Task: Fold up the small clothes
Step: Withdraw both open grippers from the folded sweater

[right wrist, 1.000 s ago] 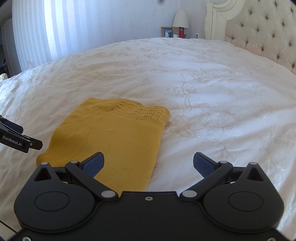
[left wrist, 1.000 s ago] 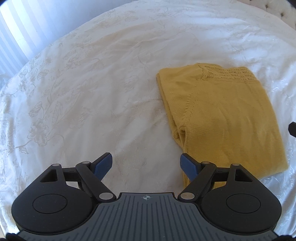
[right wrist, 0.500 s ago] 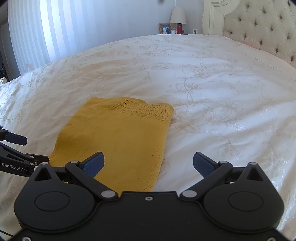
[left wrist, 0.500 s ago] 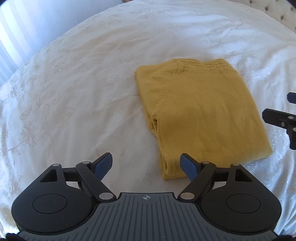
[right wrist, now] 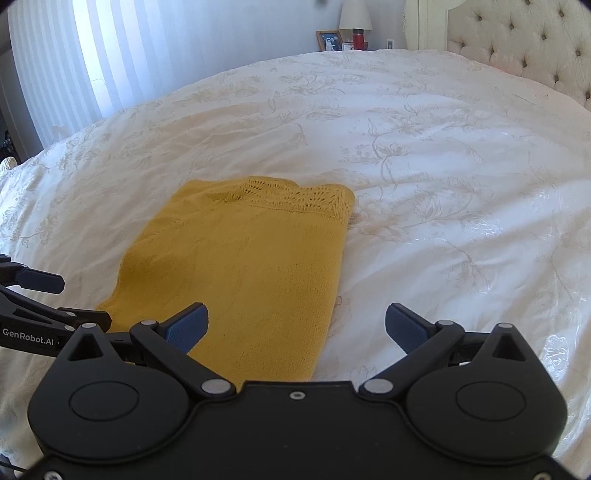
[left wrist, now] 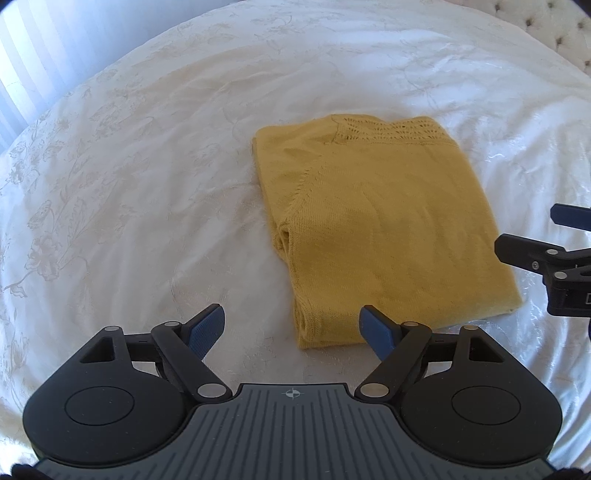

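Note:
A yellow knitted sweater [left wrist: 376,229] lies folded into a flat rectangle on the white bedspread [left wrist: 147,184]. Its lace-knit edge is at the far side. It also shows in the right wrist view [right wrist: 243,273]. My left gripper [left wrist: 293,328] is open and empty, held above the bed at the sweater's near left corner. My right gripper [right wrist: 295,326] is open and empty, above the sweater's near right edge. Each gripper shows at the edge of the other's view: the right one [left wrist: 546,258] and the left one [right wrist: 37,306].
The bed has a tufted cream headboard [right wrist: 517,40] at the far right. A nightstand with a lamp [right wrist: 354,18], a photo frame [right wrist: 328,40] and a red bottle stands behind it. Curtains [right wrist: 92,62] hang at the left.
Both grippers have drawn back from the sweater and stayed open. In the left wrist view the sweater has shifted from the right toward the middle, and the right gripper has come into view.

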Action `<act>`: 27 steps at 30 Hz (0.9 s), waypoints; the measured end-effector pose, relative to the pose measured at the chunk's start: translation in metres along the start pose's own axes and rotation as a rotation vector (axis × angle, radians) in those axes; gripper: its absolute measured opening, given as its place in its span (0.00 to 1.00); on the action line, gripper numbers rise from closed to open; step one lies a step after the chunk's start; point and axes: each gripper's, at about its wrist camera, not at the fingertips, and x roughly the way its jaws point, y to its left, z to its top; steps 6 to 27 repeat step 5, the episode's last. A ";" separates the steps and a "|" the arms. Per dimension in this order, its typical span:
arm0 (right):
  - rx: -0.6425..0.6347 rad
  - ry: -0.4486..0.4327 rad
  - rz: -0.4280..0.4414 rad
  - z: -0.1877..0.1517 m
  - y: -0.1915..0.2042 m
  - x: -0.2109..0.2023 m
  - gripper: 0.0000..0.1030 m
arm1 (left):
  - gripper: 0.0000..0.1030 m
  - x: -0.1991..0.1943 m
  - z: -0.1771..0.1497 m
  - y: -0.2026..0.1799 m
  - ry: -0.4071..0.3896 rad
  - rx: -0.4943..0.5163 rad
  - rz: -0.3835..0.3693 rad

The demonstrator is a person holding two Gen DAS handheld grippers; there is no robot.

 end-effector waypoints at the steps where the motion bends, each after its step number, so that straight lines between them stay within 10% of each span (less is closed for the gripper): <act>1: 0.001 0.003 0.002 0.000 0.000 0.000 0.99 | 0.77 -0.001 0.000 0.000 0.002 -0.003 -0.004; 27: 0.005 0.011 0.012 -0.002 0.002 0.001 0.99 | 0.77 -0.003 -0.001 0.000 -0.011 -0.003 -0.017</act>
